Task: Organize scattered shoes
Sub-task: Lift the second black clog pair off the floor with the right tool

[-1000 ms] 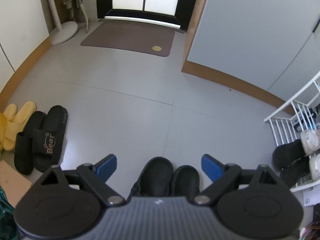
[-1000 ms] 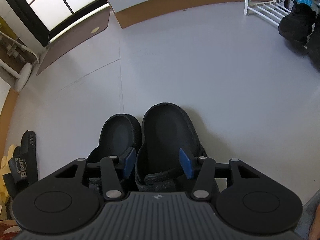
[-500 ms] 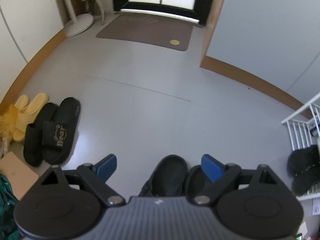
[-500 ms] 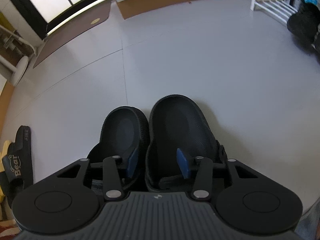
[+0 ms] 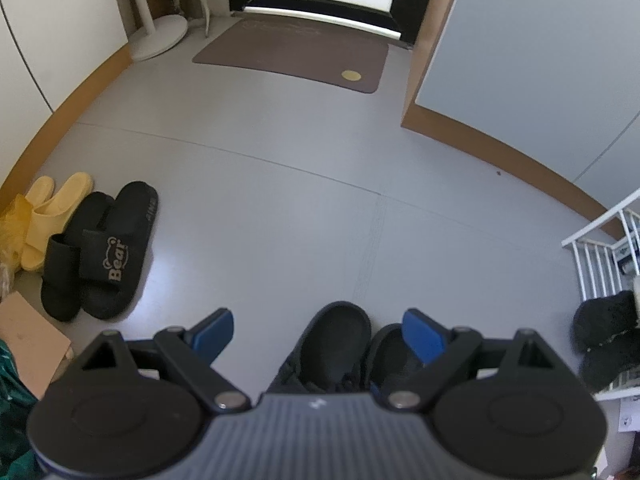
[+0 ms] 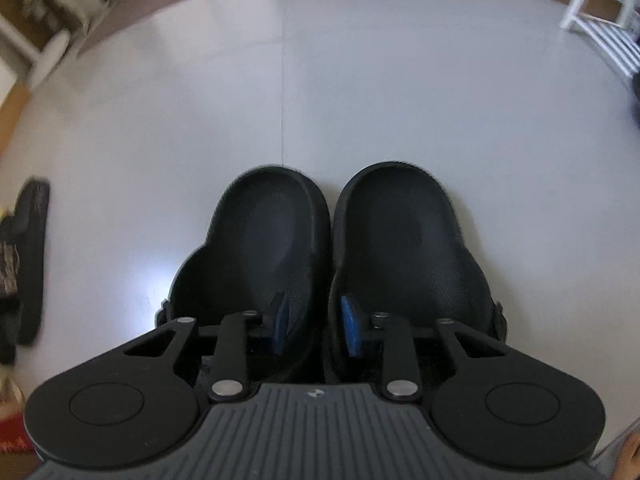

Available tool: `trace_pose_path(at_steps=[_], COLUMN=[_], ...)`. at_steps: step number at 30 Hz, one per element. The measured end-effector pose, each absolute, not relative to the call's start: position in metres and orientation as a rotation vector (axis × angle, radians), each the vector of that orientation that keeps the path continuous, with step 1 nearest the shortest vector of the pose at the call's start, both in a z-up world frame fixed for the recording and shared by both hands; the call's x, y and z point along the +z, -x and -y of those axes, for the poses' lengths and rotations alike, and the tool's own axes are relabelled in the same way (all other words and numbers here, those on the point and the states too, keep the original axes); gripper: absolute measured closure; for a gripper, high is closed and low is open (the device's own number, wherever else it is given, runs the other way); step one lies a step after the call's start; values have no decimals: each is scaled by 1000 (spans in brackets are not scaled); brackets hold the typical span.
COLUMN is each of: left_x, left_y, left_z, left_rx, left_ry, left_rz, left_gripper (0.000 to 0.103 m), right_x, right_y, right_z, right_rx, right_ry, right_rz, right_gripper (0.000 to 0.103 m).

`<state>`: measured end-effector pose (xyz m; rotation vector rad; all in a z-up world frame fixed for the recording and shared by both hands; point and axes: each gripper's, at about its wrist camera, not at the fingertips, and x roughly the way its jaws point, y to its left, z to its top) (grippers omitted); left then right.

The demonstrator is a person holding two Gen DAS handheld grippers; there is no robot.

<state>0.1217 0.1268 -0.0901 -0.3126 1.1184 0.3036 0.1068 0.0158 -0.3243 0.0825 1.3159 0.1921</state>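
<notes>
Right gripper [image 6: 314, 326], jaws closing, pinches both clogs' [image 6: 276, 240] touching inner walls, probably to lift them as a pair; left gripper [image 5: 318, 332] hovers wide.

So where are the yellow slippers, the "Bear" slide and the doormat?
Yellow slippers [image 5: 52, 216]: left wrist view, on the strap of the nearer one.
Bear slide [image 5: 114, 258]: left wrist view, on its printed strap.
Doormat [image 5: 296, 54]: left wrist view, on its middle.
</notes>
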Motion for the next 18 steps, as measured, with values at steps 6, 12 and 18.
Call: trace_pose_path(at_steps=[6, 12, 18], left_x=[-91, -90, -92], left_y=[-122, -123, -126], left_z=[-124, -114, -109], left_rx=[297, 273, 279], left_ry=[316, 297, 289], left_rz=[-1120, -1122, -1124], left_gripper=[10, 10, 10], right_x=[-325, -323, -324], right_y=[-105, -108, -118], right_z=[-3, 24, 67], right_rx=[221, 163, 97], right_ry=[-108, -120, -158], right_rz=[-1285, -1258, -1242], right_gripper=[82, 82, 82])
